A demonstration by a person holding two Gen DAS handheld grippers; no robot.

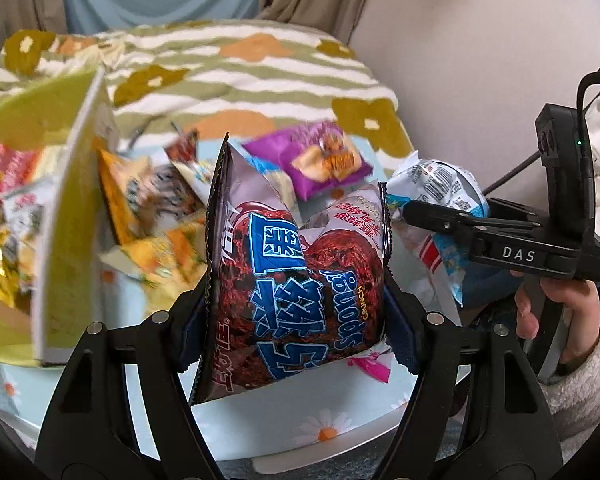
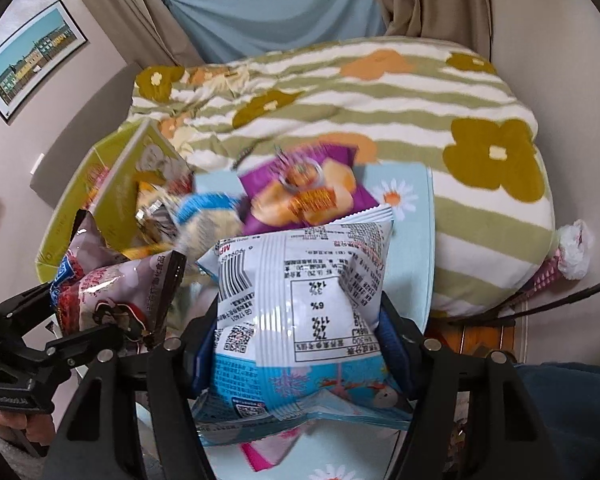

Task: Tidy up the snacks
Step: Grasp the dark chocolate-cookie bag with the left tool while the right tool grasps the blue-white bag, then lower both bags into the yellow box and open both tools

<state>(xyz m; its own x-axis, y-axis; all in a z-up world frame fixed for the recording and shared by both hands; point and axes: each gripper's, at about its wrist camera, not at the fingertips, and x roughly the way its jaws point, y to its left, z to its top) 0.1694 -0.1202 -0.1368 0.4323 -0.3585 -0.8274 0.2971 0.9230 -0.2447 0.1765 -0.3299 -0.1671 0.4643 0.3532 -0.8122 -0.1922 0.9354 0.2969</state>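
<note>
My left gripper (image 1: 296, 300) is shut on a dark red and blue snack bag (image 1: 296, 280) and holds it above the table. My right gripper (image 2: 296, 328) is shut on a white and light blue snack bag (image 2: 300, 312); this gripper also shows in the left wrist view (image 1: 424, 210), still holding the bag (image 1: 440, 188). The left gripper with its bag (image 2: 108, 292) shows at the left of the right wrist view. A purple snack bag (image 1: 316, 160) (image 2: 300, 192) lies on the table beyond both.
A yellow-green box (image 1: 60, 216) (image 2: 112, 184) with several snack packs in it stands at the left. A pink packet (image 2: 264, 454) lies on the daisy-print tablecloth (image 1: 328, 428). A flowered striped blanket (image 2: 380, 112) lies behind.
</note>
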